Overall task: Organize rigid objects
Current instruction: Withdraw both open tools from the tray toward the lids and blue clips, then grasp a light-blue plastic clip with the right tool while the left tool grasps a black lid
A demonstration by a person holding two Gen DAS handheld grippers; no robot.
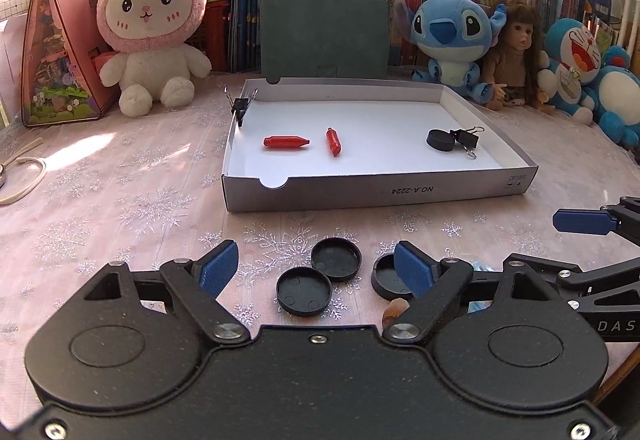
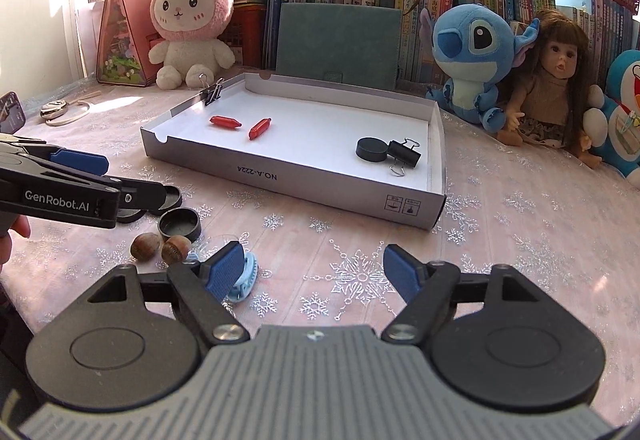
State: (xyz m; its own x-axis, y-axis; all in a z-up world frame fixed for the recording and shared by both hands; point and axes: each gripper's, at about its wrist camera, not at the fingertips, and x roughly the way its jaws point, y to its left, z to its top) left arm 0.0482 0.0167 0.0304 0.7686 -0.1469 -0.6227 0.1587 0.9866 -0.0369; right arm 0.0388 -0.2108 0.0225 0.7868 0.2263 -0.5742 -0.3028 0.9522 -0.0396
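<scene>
A shallow grey cardboard tray point(image 1: 376, 190) point(image 2: 304, 180) sits mid-table and holds two red capsules point(image 1: 286, 141) point(image 2: 226, 121), a black cap point(image 1: 440, 140) point(image 2: 371, 149) and a black binder clip point(image 1: 467, 138) point(image 2: 405, 154). Another binder clip point(image 1: 239, 106) point(image 2: 212, 93) grips the tray's far left wall. In front of the tray three black caps point(image 1: 304, 290) point(image 2: 179, 224) lie on the cloth. My left gripper point(image 1: 316, 272) is open above them, nothing between its fingers. My right gripper point(image 2: 316, 272) is open too; its left fingertip overlaps a light blue hair claw point(image 2: 244, 282). Two brown nuts point(image 2: 176, 248) lie beside it.
Plush toys, a doll point(image 2: 556, 80), a green folder point(image 1: 324, 36) and rows of books line the back. A pink triangular display case point(image 1: 56, 52) stands at the far left. A cord with a metal piece point(image 2: 60, 110) lies on the left of the snowflake tablecloth point(image 2: 520, 232).
</scene>
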